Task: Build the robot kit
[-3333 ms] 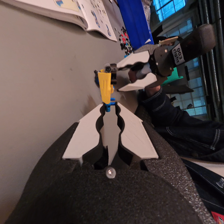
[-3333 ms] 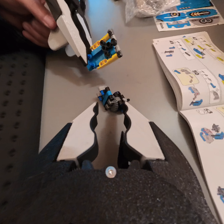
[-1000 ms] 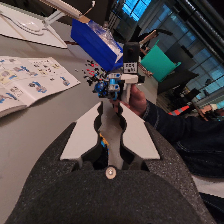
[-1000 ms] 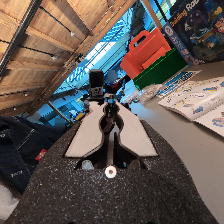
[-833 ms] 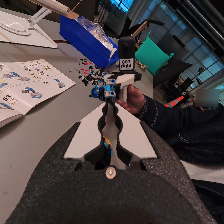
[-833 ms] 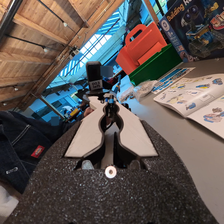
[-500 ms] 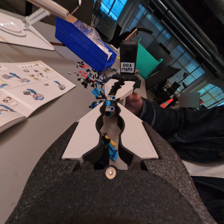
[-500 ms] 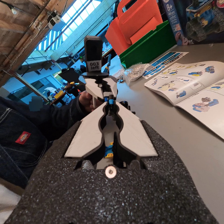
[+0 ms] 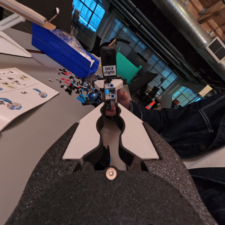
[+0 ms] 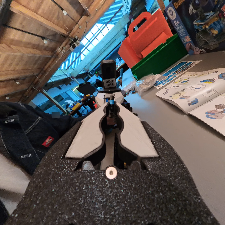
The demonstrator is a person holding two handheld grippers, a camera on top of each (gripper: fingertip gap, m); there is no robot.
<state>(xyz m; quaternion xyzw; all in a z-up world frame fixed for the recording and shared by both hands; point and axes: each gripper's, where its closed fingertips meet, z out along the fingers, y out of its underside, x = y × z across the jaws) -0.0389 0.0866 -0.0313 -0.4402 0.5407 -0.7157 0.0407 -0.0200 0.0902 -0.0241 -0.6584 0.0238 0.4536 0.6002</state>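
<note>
Left wrist view: left gripper (image 9: 110,104) raised above the grey table (image 9: 40,121), fingers nearly together at the tips, closed on the lower end of a small brick assembly (image 9: 108,92) of grey, blue and black parts. Facing it head-on, right gripper (image 9: 108,85), pinching the same assembly from the far side, a hand (image 9: 121,97) and dark denim sleeve (image 9: 176,121) behind it. Beside the assembly on its left, a round blue ball part (image 9: 92,96). Farther back on the table, loose small bricks (image 9: 73,84) scattered before a blue bin (image 9: 63,53); open instruction booklet (image 9: 21,87) toward the table's left edge; green tub (image 9: 125,70) behind the right gripper.

Right wrist view: right gripper (image 10: 111,103) narrowed at the tips onto the assembly (image 10: 111,107), seen here as a slim black and blue stack. Left gripper (image 10: 109,97) directly opposite, tips touching the same piece. Booklet (image 10: 194,95) open toward the table's (image 10: 170,127) right edge, a clear plastic bag (image 10: 144,82) beyond it, then a green tray (image 10: 158,63) with an orange holder (image 10: 146,35) and a printed box (image 10: 197,24) at the far edge. Denim jacket (image 10: 24,127) at left
</note>
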